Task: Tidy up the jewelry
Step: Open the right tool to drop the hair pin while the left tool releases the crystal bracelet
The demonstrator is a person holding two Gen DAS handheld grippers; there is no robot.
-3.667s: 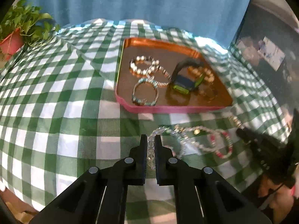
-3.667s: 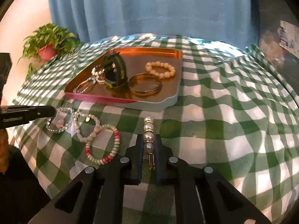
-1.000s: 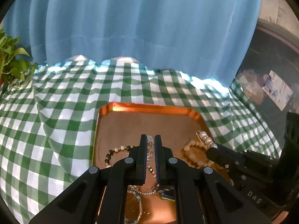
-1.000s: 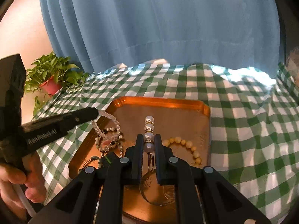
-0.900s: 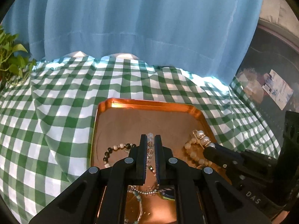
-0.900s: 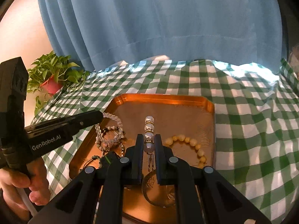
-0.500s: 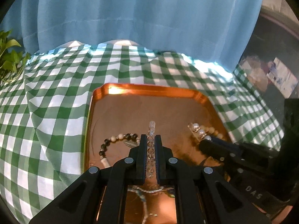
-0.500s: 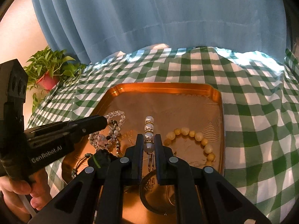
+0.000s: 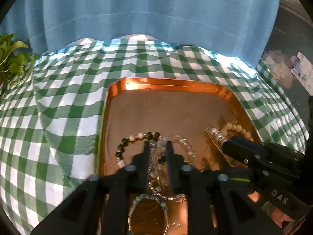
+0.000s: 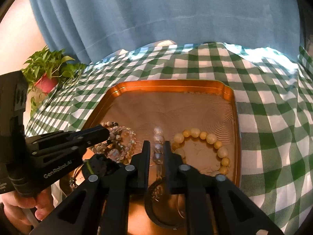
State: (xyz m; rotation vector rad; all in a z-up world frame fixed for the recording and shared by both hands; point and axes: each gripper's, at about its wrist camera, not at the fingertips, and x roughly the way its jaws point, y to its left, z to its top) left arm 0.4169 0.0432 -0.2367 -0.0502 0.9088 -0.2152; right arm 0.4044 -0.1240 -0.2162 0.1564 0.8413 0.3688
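A copper tray (image 9: 176, 105) (image 10: 172, 105) lies on a green checked cloth. My left gripper (image 9: 158, 145) has its jaws parted a little, with a clear crystal bead bracelet (image 9: 183, 145) lying on the tray between and around them. My right gripper (image 10: 156, 144) has parted slightly around a pearl hair pin (image 10: 158, 139), which rests on the tray. A yellow bead bracelet (image 10: 211, 139), a black and cream bead bracelet (image 9: 127, 143) and a dark bangle (image 10: 166, 213) lie in the tray.
A potted plant (image 10: 49, 72) stands at the left edge of the table. A blue curtain (image 9: 152, 19) hangs behind the table. A teal bead bracelet (image 9: 148, 199) and a chain lie near the tray's front.
Both grippers came down over the tray from the cloth. Both have gone from shut to slightly parted, and the crystal bracelet and the pearl pin now lie on the tray.
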